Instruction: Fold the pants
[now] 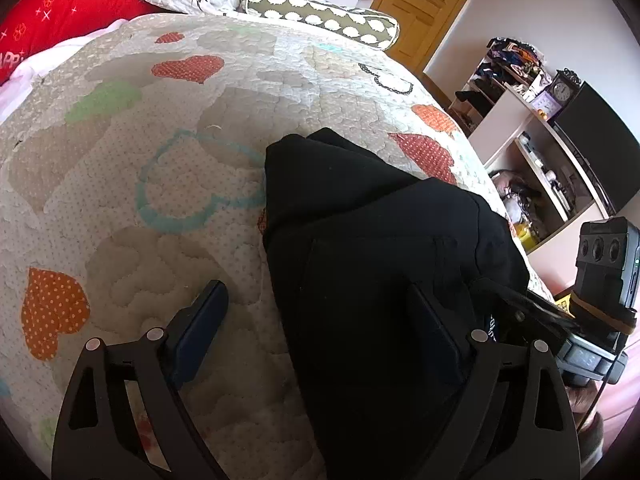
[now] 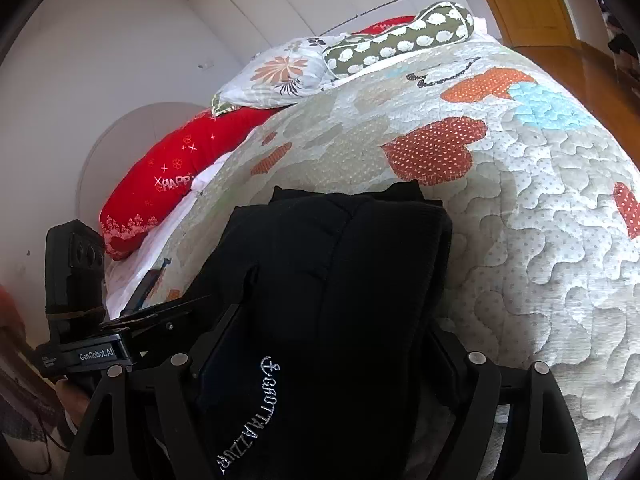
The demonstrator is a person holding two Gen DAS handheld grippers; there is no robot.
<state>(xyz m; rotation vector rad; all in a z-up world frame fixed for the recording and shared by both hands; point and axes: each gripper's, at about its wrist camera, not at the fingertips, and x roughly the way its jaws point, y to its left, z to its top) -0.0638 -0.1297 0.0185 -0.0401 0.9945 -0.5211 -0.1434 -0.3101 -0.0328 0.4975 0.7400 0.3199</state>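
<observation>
Black pants (image 1: pixel 372 248) lie folded in a thick bundle on a heart-patterned quilt (image 1: pixel 160 168). My left gripper (image 1: pixel 320 328) is open, its left finger (image 1: pixel 202 330) over bare quilt and its right finger (image 1: pixel 436 332) over the pants' near edge. In the right wrist view the pants (image 2: pixel 332 280) show white embroidered lettering (image 2: pixel 250 408). My right gripper (image 2: pixel 320 368) is open wide, its jaws on either side of the bundle's near end, the right finger mostly hidden by cloth. Each gripper shows at the edge of the other's view.
Pillows lie at the head of the bed: a red one (image 2: pixel 176 176), a floral one (image 2: pixel 280 72) and a green bolster (image 2: pixel 400 40). A wooden door (image 1: pixel 424 4) and cluttered shelves (image 1: pixel 520 128) with a dark screen (image 1: pixel 600 144) stand right of the bed.
</observation>
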